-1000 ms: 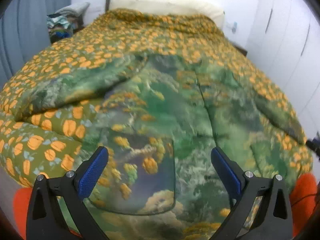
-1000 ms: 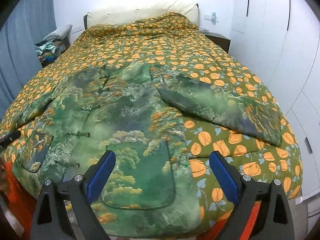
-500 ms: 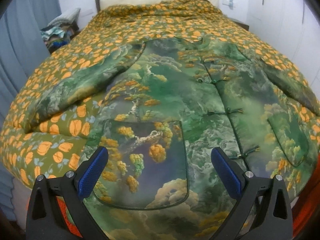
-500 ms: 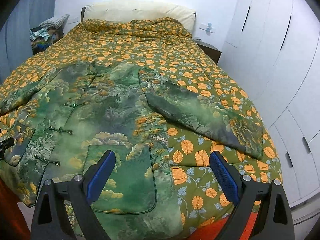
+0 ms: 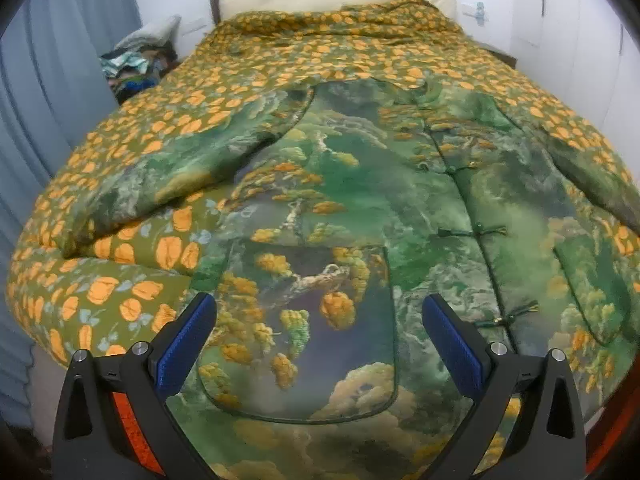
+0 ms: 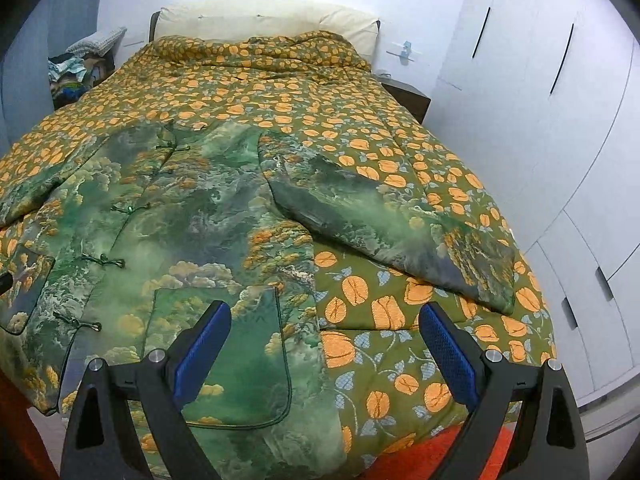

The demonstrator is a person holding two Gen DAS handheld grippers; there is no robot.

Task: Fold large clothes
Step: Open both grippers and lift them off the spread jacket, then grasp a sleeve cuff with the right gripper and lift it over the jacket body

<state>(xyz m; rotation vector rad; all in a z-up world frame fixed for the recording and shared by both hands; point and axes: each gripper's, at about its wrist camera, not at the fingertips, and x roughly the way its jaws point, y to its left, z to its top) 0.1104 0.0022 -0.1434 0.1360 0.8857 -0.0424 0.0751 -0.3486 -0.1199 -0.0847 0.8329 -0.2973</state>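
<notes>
Jacket (image 5: 360, 208) flat at bed (image 6: 400, 128) foot edge. Padded, soft, probably bulky. Left gripper (image 5: 319, 338) and right gripper (image 6: 325, 338) released, empty. Best taken at sleeve cuffs.

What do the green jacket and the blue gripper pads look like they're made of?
Jacket: seemingly padded woven fabric with a slight satin sheen, printed landscape, knotted cord fastenings. Pads: textured blue rubber or plastic, judging by their dotted, mesh-like surface.

One jacket (image 5: 380, 208) with two patch pockets (image 6: 224, 352), one quilt (image 6: 320, 92), one pillow (image 6: 264, 20).
</notes>
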